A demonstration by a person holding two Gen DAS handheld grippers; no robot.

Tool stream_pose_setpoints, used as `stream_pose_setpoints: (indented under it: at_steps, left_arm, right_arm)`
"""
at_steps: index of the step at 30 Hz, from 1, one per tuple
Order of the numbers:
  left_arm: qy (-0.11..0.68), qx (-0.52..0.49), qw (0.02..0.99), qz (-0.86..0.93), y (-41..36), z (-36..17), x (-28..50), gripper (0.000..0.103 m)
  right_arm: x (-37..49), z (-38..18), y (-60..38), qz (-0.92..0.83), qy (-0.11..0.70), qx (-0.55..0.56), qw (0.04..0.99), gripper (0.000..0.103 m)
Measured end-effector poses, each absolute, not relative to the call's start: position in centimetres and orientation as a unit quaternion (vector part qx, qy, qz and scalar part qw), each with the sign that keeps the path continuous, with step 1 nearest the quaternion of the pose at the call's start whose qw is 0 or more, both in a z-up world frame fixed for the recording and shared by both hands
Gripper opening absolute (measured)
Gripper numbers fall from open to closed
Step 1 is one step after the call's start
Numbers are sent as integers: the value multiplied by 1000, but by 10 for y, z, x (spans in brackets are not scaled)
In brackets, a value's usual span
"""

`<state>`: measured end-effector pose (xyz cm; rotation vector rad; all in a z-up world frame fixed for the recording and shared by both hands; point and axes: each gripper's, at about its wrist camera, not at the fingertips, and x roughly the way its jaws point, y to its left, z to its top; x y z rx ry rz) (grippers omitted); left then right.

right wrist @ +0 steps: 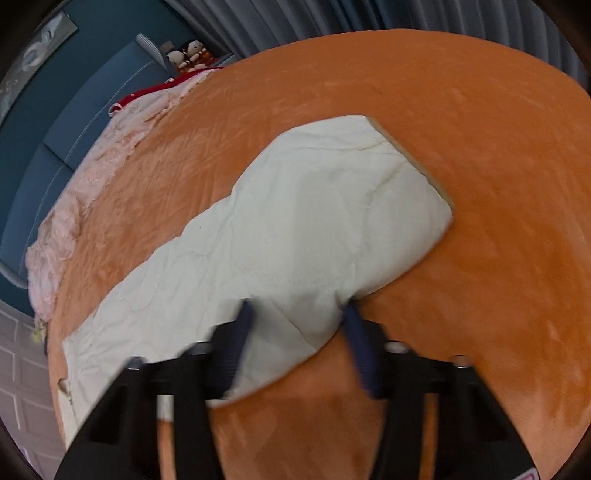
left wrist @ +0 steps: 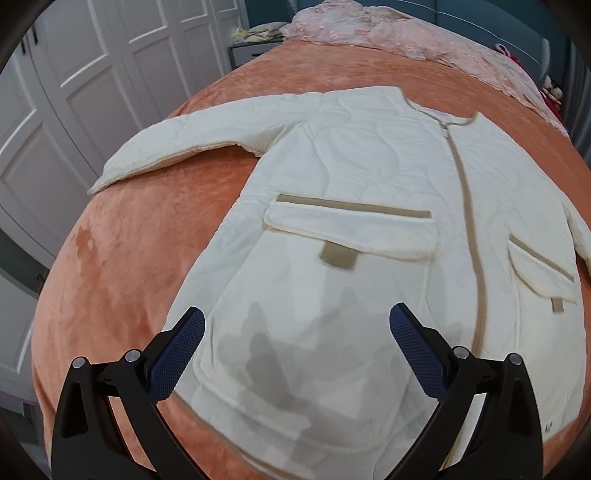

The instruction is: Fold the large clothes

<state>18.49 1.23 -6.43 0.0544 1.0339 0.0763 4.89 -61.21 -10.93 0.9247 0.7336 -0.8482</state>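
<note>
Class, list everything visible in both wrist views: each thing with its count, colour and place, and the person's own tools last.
Quilted jacket: one, cream with tan trim, spread flat on bed, zipped.
Jacket sleeve: one, cream, stretched across blanket.
Blanket: one, orange, covering bed.
Bedding: one heap, pale pink, far end of bed.
Wardrobe doors: white, left of bed.
Curtain: grey, beyond bed.
Left hand-held gripper: open, above jacket hem.
Right hand-held gripper: closing around sleeve.

Cream quilted zip-front jacket (left wrist: 362, 177): one
Flap pockets with tan trim (left wrist: 351, 232): two
Orange plush bedspread (left wrist: 122, 258): one
Crumpled pink lace blanket (left wrist: 388, 29): one
Black two-finger grippers with blue pads (left wrist: 296, 325): two
</note>
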Motion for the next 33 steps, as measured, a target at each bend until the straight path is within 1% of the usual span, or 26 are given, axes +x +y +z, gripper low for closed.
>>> stream_pose_setpoints:
  at_steps: [1,3,6,7,10,13,16,18,20,21,23,25,26,27,28,30,33]
  left_arm:
    - [495,20,868,38,15,-65,188,98]
    - [496,12,867,42,20,-66,193,98]
    - [493,1,869,45,27,-65,198,98]
    - [492,-3,870,45,29,-64,200,98]
    - [489,-21,871,39,35,-59,205,98]
    - [485,-42,873,32,40,-53,208,98]
    - [476,-53,877,28,45,-44,210,98]
    - [472,-60,879,25,51,-39,213,98]
    - [468,-71,880,19,57,-34,216,98]
    - [467,-79,881,17,61,-32,218,98]
    - [466,-99,879,9,68,-30,225,98]
    - [467,-122,876,-5,73,-29,233,98]
    - [469,-130,873,-9,74,-30,235,98]
    - [471,-147,869,-21,74,-31,241,98]
    - [473,-160,866,-30,73,-32,246,98]
    - [481,-184,856,-45,68,-40,258,98]
    - [506,-208,835,-62,55,-61,276,98]
  right_arm:
    - [60,-105,-612,-373,329,427,755,15]
    - [77,-89,-605,-351,312,423,775,14]
    - [118,-37,-570,-292,279,373,835,13]
    - [139,-14,-546,-253,269,352,860,13]
    - [190,33,-470,-142,260,297,908,13]
    - [238,57,-378,-20,270,237,933,13]
    - [271,56,-297,72,289,192,935,13]
    - [291,39,-233,119,314,147,930,14]
    - [301,15,-189,149,342,125,919,15]
    - [303,1,-175,162,357,120,912,18]
    - [303,-31,-144,183,385,106,898,18]
    - [306,-48,-131,194,403,100,889,32]
    - [298,-55,-126,196,412,96,885,46]
    - [290,-59,-122,197,413,94,884,55]
    - [272,-58,-109,198,409,93,886,56]
    - [255,-57,-119,192,402,111,888,59]
    - [234,-54,-170,146,389,166,894,62]
